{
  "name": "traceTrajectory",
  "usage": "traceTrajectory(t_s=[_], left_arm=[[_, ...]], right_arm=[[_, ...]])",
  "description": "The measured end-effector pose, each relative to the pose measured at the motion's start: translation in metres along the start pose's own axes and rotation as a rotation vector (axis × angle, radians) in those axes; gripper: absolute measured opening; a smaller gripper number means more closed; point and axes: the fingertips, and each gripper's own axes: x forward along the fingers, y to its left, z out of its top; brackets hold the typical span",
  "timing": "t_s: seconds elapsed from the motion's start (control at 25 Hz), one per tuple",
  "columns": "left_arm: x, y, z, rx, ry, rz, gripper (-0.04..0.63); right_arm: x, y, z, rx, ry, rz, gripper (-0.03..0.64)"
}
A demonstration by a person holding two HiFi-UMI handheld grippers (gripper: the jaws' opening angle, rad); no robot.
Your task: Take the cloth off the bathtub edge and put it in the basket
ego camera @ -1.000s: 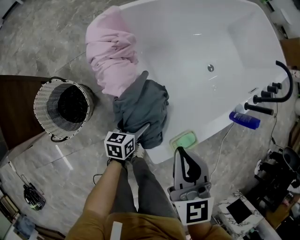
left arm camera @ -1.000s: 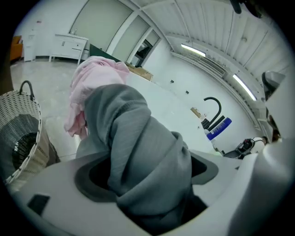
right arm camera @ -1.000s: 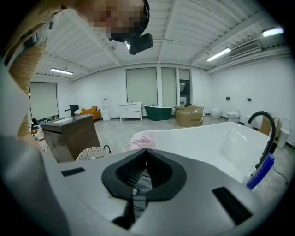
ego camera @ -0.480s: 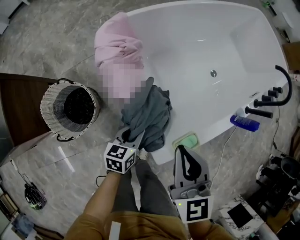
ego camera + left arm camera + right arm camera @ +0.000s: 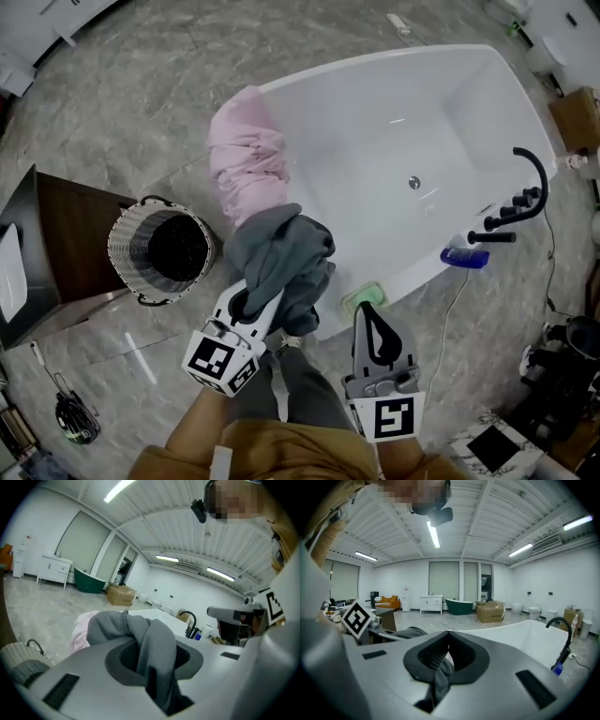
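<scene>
Grey cloth (image 5: 281, 251), crumpled and limp, in left tool (image 5: 261, 302)

Grey cloth (image 5: 281, 251) & pink cloth (image 5: 246, 164) showed vs. white bathtub (image 5: 375, 131); basket (image 5: 122, 247) was white w/ dark ribbed weave, tap (image 5: 492, 236) black, bottle (image 5: 464, 258) blue, pad (image 5: 364, 300) pale green, floor (image 5: 141, 84) grey-marbled.

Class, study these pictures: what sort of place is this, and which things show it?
Probably a bathroom-fittings showroom, not a home: a freestanding white bathtub on open floor, a green tub farther back, and toilets along a wall.
</scene>
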Motion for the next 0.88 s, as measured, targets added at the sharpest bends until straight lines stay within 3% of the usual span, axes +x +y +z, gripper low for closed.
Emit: traceTrajectory(t_s=[0.4, 0.88], left_arm=[[-0.092, -0.047, 0.167, 0.209, -0.282, 0.092, 0.098], [-0.206, -0.071, 0.249, 0.354, -0.442, 0.213, 0.098]], right_arm=[[-0.029, 0.006, 0.109, -0.044, -0.173, -0.024, 0.005], [-0.072, 0.052, 0.198, -0.063, -0.309, 0.039, 0.005]])
